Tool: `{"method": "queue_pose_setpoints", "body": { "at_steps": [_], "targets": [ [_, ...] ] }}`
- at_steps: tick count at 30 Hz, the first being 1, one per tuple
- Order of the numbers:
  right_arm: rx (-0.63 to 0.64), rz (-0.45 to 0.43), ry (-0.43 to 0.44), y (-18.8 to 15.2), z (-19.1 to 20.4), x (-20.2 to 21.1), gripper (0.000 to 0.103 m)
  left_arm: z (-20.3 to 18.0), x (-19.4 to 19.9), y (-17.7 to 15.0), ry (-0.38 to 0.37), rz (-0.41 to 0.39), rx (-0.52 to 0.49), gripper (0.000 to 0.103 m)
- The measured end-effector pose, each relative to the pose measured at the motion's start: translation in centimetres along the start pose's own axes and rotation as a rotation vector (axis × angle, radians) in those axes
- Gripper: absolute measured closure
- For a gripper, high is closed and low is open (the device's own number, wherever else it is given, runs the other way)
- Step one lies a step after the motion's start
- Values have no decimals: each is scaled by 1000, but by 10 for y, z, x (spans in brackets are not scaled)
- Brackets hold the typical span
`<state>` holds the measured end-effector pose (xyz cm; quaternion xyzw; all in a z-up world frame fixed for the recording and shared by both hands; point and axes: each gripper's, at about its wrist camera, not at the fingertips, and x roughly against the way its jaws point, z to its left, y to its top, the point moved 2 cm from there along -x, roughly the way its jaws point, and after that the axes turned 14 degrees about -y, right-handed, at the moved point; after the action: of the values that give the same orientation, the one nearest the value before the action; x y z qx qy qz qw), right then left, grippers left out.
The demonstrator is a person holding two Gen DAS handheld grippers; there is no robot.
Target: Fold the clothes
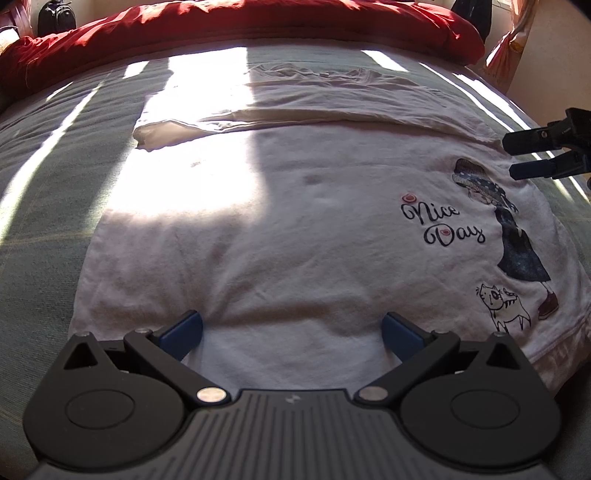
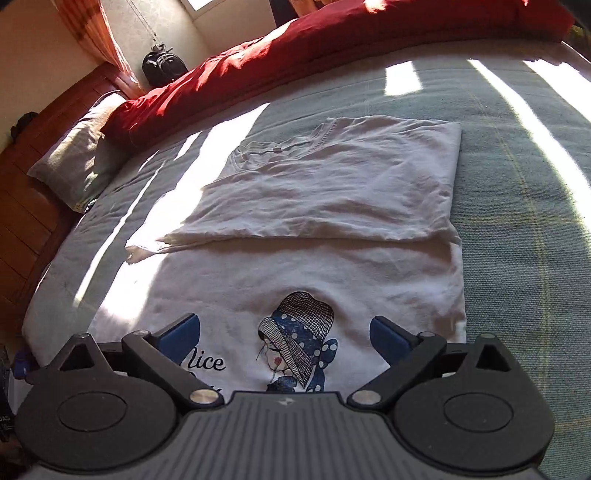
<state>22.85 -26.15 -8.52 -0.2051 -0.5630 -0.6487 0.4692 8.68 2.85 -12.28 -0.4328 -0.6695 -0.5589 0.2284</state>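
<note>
A white T-shirt (image 1: 280,229) with a "Nice Day" girl-and-cat print (image 1: 513,243) lies flat on the bed, its far part folded over onto itself. It also shows in the right wrist view (image 2: 332,206), print nearest the camera. My left gripper (image 1: 291,330) is open and empty, just above the shirt's near edge. My right gripper (image 2: 284,332) is open and empty over the printed part. The right gripper also shows at the right edge of the left wrist view (image 1: 517,157), jaws apart, beside the shirt's edge.
The shirt lies on a grey-green bedspread (image 2: 517,177) striped with sunlight. A red duvet (image 1: 240,29) is heaped along the far side. A pillow (image 2: 77,155) and wooden headboard (image 2: 26,199) are at the left. A black bag (image 2: 162,66) stands beyond.
</note>
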Motion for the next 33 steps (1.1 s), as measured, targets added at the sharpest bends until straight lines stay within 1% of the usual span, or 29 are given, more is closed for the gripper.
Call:
{"method": "queue_pose_setpoints", "body": {
  "at_steps": [1, 4, 7, 9, 10, 11, 15, 19, 21, 22, 26, 27, 29, 31, 33],
  "targets": [
    [15, 13, 2, 0, 4, -5, 3, 0, 0, 0, -3, 3, 2, 0],
    [44, 48, -29, 0, 7, -22, 3, 0, 0, 1, -5, 6, 1, 0],
    [-13, 27, -126, 7, -11, -21, 3, 0, 0, 0, -4, 7, -10, 0],
    [-26, 24, -224, 10, -18, -15, 3, -1, -1, 0, -3, 9, -18, 0],
    [-7, 19, -250, 9, -18, -9, 3, -1, -1, 0, -4, 12, -19, 0],
    [26, 11, -258, 7, -15, -1, 3, -1, -1, 1, -5, 16, -20, 0],
    [162, 2, -247, -2, -2, 31, 3, -2, -2, 5, -6, 47, -41, 0],
    [264, -3, -258, -1, 5, 63, 3, -6, 3, 11, 10, 98, -99, 0],
    [316, -6, -262, -2, 8, 77, 3, -13, 12, 14, 52, 99, -181, 1],
    [347, -9, -263, -5, 12, 81, 3, -18, 19, 15, 69, 90, -242, 1],
    [472, -20, -266, -18, 26, 99, 2, -38, 35, 6, 75, 70, -436, 1],
    [514, -15, -267, -25, 32, 99, 2, -43, 36, 1, 70, 72, -471, 1],
    [598, -3, -274, -44, 47, 87, 2, -49, 34, -9, 58, 84, -490, 1],
    [662, 7, -270, -63, 64, 73, 2, -50, 30, -19, 52, 100, -477, 1],
    [697, 17, -258, -81, 78, 58, 2, -51, 26, -30, 51, 117, -457, 1]
  ]
}}
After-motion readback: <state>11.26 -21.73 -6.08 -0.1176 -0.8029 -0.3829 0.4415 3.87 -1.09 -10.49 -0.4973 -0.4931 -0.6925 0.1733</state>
